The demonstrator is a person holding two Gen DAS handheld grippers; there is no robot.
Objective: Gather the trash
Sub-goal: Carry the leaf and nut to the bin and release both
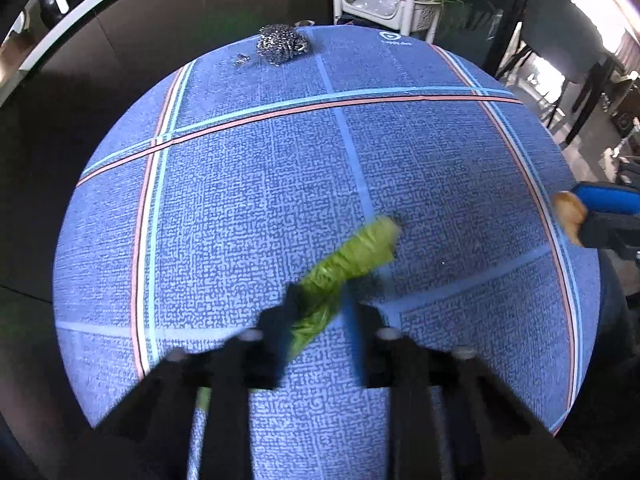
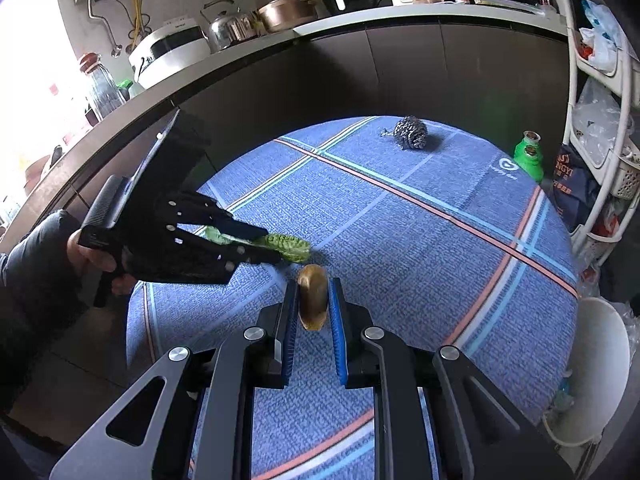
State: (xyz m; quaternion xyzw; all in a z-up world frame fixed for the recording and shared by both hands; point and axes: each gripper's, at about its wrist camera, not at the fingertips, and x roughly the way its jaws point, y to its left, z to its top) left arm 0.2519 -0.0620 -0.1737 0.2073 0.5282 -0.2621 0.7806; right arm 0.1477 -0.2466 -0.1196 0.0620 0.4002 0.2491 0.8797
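Both tongs grip scraps: left tongs blurred, leaf half-hidden.

A white round logo sits on the blue tablecloth, right of centre in the right wrist view; the small print beneath it is too fine to read. At the right edge, a dark bag carries lettering ending "NGYI".

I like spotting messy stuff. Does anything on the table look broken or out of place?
Yes: the steel scrubber at the table's far edge has a small bit lying loose beside it, as if it came off. The leaf and peel are trash in the tongs.
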